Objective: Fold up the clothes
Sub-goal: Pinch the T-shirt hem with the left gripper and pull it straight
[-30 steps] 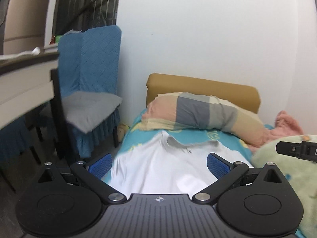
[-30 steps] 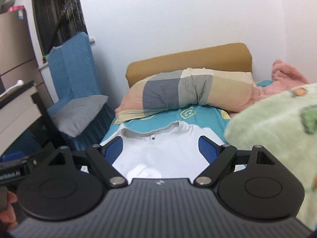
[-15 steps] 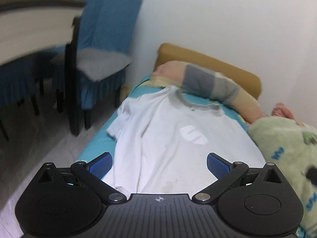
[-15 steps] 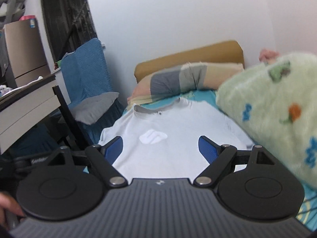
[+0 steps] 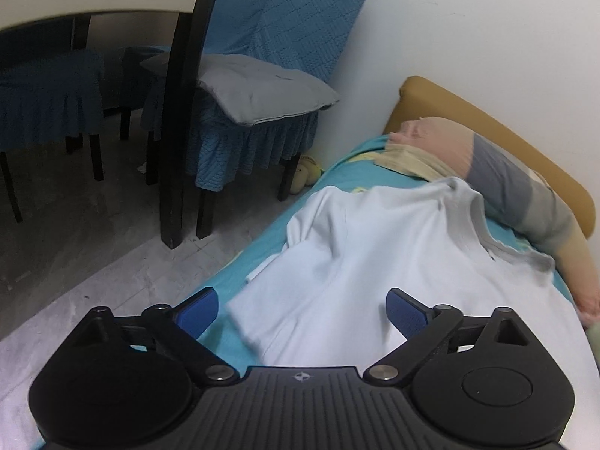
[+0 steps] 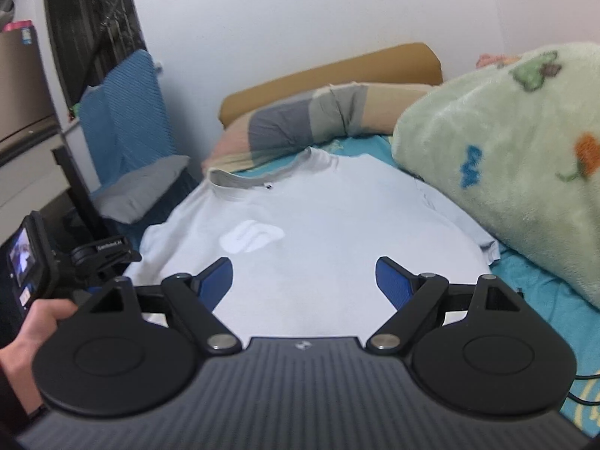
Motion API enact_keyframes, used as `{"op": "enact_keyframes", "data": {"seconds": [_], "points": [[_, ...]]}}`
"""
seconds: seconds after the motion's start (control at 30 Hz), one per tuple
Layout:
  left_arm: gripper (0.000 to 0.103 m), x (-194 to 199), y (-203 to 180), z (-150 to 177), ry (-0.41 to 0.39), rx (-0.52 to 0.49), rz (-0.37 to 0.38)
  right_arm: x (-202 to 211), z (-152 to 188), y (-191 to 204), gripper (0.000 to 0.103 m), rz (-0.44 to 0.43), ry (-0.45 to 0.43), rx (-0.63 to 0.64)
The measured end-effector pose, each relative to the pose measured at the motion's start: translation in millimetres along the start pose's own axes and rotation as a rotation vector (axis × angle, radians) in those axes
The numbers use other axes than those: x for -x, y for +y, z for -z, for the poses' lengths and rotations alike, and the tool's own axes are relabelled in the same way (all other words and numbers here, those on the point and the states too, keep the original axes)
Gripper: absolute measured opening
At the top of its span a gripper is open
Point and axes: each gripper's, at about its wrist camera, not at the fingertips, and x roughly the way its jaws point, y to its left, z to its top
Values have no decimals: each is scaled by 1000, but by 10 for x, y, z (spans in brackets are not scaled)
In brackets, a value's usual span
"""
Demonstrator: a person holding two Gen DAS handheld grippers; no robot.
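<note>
A white polo shirt [image 6: 318, 232] with a grey collar and a pale chest logo lies face up and spread flat on the teal bed sheet [image 6: 543, 288]. In the left wrist view the same shirt [image 5: 393, 262] shows its left sleeve near the bed's edge. My left gripper [image 5: 302, 309] hovers open over the shirt's left side, nothing between its blue pads. My right gripper [image 6: 303, 279] stands open above the shirt's lower middle, holding nothing. A hand [image 6: 26, 341] grips the left tool at the left edge of the right wrist view.
A patchwork pillow [image 6: 300, 120] and tan headboard [image 6: 330, 75] lie beyond the collar. A green fleece blanket [image 6: 517, 157] is heaped along the shirt's right side. Left of the bed stand a blue-covered chair with a grey cushion [image 5: 258, 90], a dark table leg [image 5: 183, 105] and grey floor [image 5: 93, 262].
Both grippers have tilted down and come closer over the shirt. The left one swung toward the shirt's left sleeve and the bed's edge. Both stayed open.
</note>
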Motion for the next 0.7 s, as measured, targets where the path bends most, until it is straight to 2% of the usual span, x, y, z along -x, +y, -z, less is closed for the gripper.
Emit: {"op": "enact_keyframes", "data": {"seconds": [0.03, 0.13, 0.2, 0.23, 0.27, 0.37, 0.43, 0.5, 0.53, 0.63, 0.67, 0.7], "points": [[89, -79, -35, -1, 3, -9, -1, -61, 17, -14, 85, 2, 7, -8], [64, -243, -203, 27, 16, -103, -40, -243, 69, -55, 85, 9, 29, -32], [38, -285, -332, 46, 13, -181, -77, -338, 111, -87, 85, 16, 49, -50], [29, -281, -404, 48, 5, -220, -85, -352, 127, -108, 85, 19, 56, -61], [12, -264, -491, 50, -8, -268, -95, -365, 143, -130, 85, 23, 63, -72], [10, -107, -853, 110, -95, -451, -114, -323, 148, -197, 85, 44, 64, -101], [8, 54, -1155, 209, -143, -547, -53, -265, 131, -267, 85, 51, 55, -128], [8, 170, -1502, 408, -157, -693, 9, -213, 115, -329, 85, 72, 34, -143], [8, 197, -1656, 539, -153, -769, 38, -198, 103, -358, 85, 85, 27, -149], [8, 147, -1971, 884, -104, -906, 76, -168, 84, -440, 85, 107, 6, -173], [8, 124, -2056, 978, -86, -939, 85, -172, 81, -458, 85, 112, 4, -176], [10, 82, -2072, 1001, -63, -929, 84, -177, 79, -477, 85, 117, 3, -180]]}}
